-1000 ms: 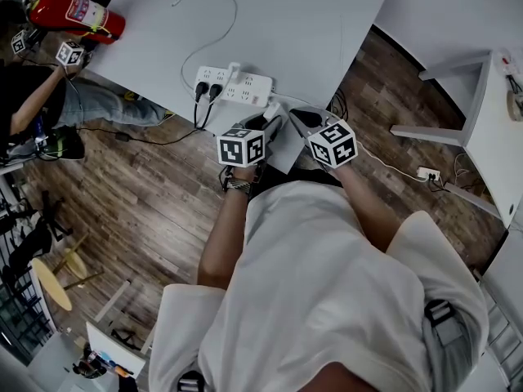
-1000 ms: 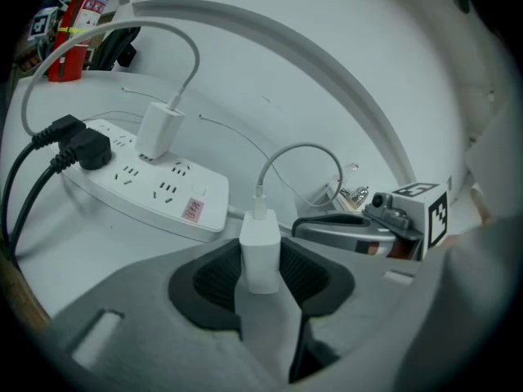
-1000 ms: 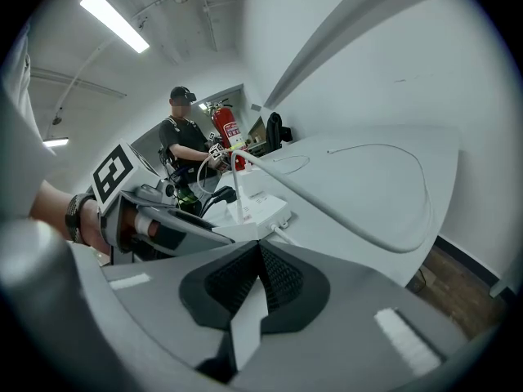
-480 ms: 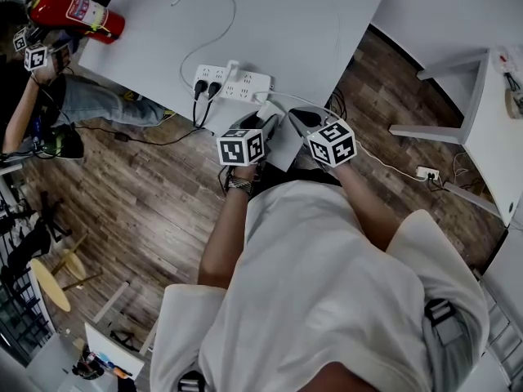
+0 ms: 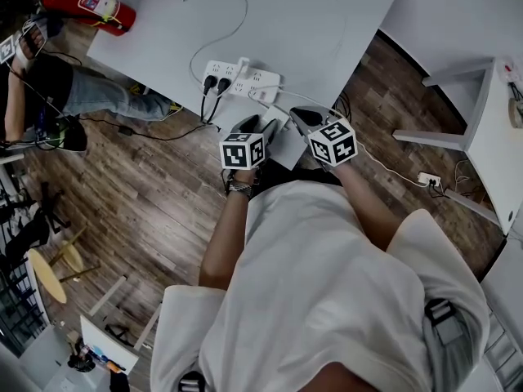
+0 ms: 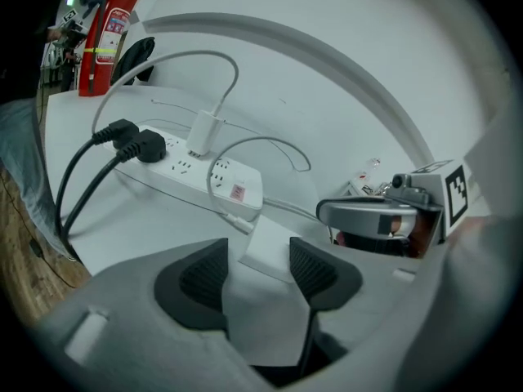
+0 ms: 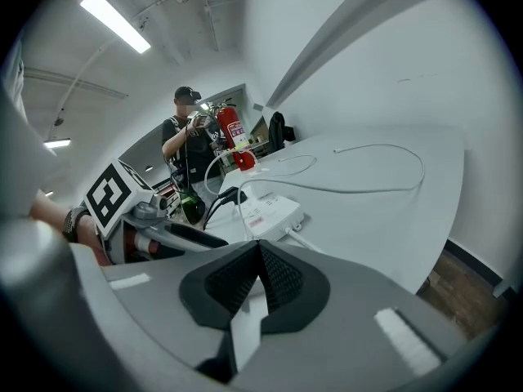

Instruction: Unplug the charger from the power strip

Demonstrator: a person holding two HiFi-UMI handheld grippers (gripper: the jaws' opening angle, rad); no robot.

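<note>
The small white boxy charger [image 6: 265,247], cable attached, lies unplugged on the white counter [image 6: 351,121], just short of the long white power strip [image 6: 192,170], which runs across my view. It sits straight ahead between the opening jaws of my left tool [image 6: 257,258], pads not pressing it: released. My right tool [image 7: 257,260], alongside, is clenched on nothing.

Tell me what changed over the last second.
The left gripper is opening its jaws, letting go of the white charger, which lies on the table between them. The right gripper stayed shut and still; the power strip and its black plugs are unchanged.
</note>
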